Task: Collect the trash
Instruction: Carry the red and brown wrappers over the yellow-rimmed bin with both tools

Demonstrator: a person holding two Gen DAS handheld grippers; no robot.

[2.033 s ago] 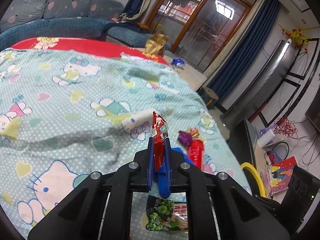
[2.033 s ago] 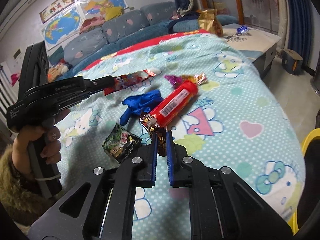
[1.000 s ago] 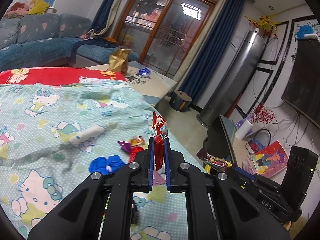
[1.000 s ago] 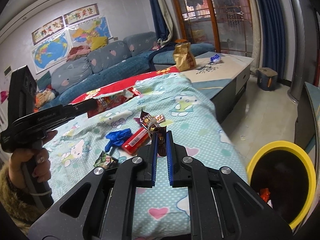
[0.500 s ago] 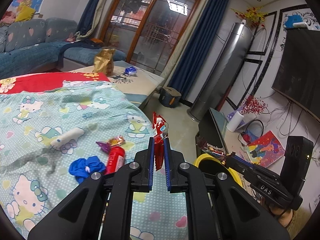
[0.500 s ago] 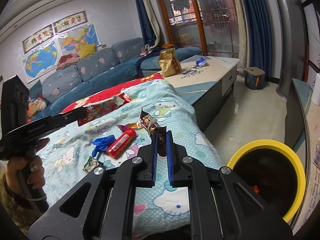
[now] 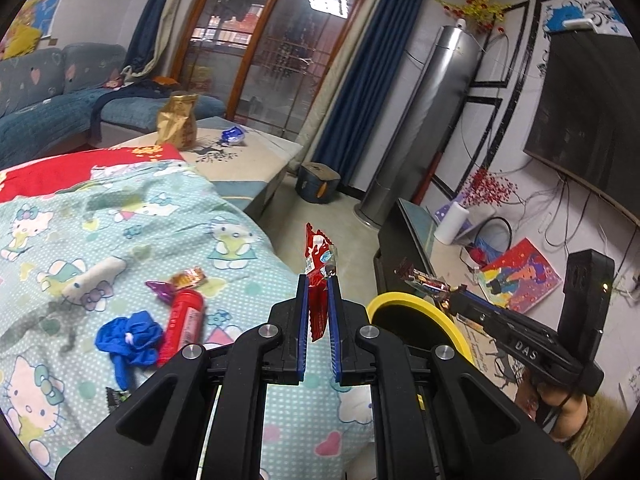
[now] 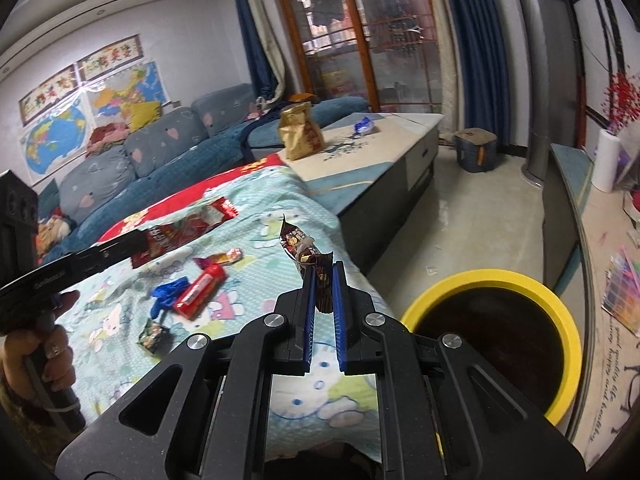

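While pinching a red crinkly foil wrapper [image 7: 318, 280] upright in left tongs [image 7: 318, 316] and a brown foil candy wrapper [image 8: 316, 276] in right tongs [image 8: 324, 300], hovering off the bed edge [image 8: 352, 272] near yellow-rimmed round bin [image 8: 560, 320], likely lining up drops; more litter lying on bed.

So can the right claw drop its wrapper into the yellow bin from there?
Probably yes. The right claw holds the brown wrapper just left of the yellow bin, whose mouth is open, with nothing between them.

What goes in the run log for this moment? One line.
left gripper: shut on red wrapper | right gripper: shut on brown wrapper | yellow-rimmed bin: nearby
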